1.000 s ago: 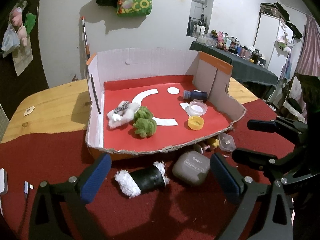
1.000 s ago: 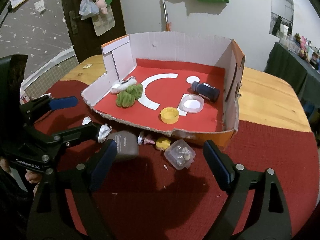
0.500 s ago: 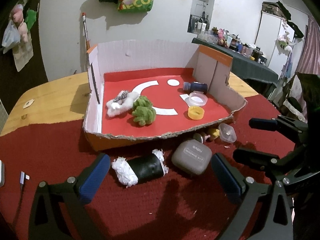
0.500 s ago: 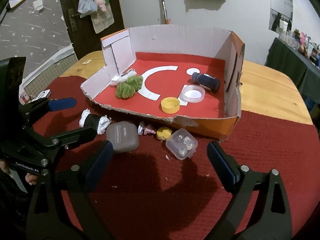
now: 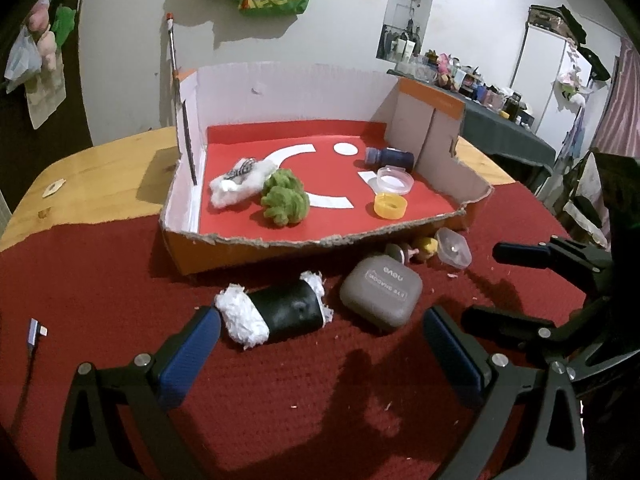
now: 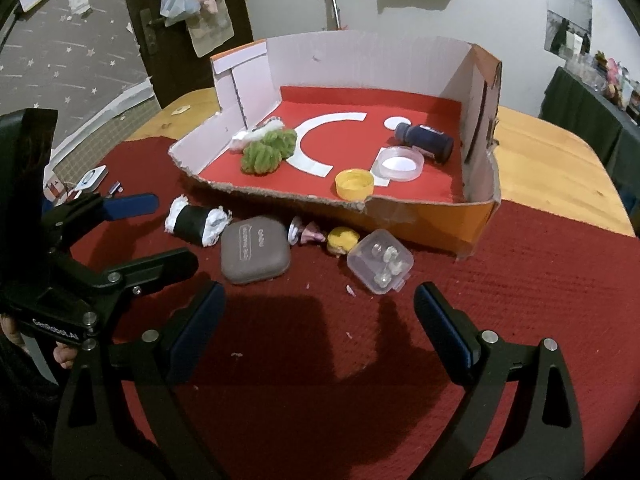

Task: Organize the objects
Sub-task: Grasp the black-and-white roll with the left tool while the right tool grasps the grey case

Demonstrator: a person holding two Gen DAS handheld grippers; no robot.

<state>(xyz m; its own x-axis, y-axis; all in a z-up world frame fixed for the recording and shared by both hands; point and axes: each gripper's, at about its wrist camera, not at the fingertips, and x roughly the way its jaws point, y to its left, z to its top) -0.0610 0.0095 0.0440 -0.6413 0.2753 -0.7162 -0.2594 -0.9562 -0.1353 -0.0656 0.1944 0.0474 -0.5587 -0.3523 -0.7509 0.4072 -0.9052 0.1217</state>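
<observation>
At the lower left of the left wrist view, the left claw (image 5: 316, 354) hangs with jaws wide apart and empty just short of the black-and-white plush roll (image 5: 276, 312), which now sits larger and lower in frame than a second ago. Right of it lie the grey case (image 5: 382, 294) and clear plastic box (image 6: 380, 266), below the cardboard tray (image 5: 320, 244). The right claw (image 6: 320, 328) has just been opening, nothing between its jaws, so I judge both claws poised for their next pickups.
</observation>
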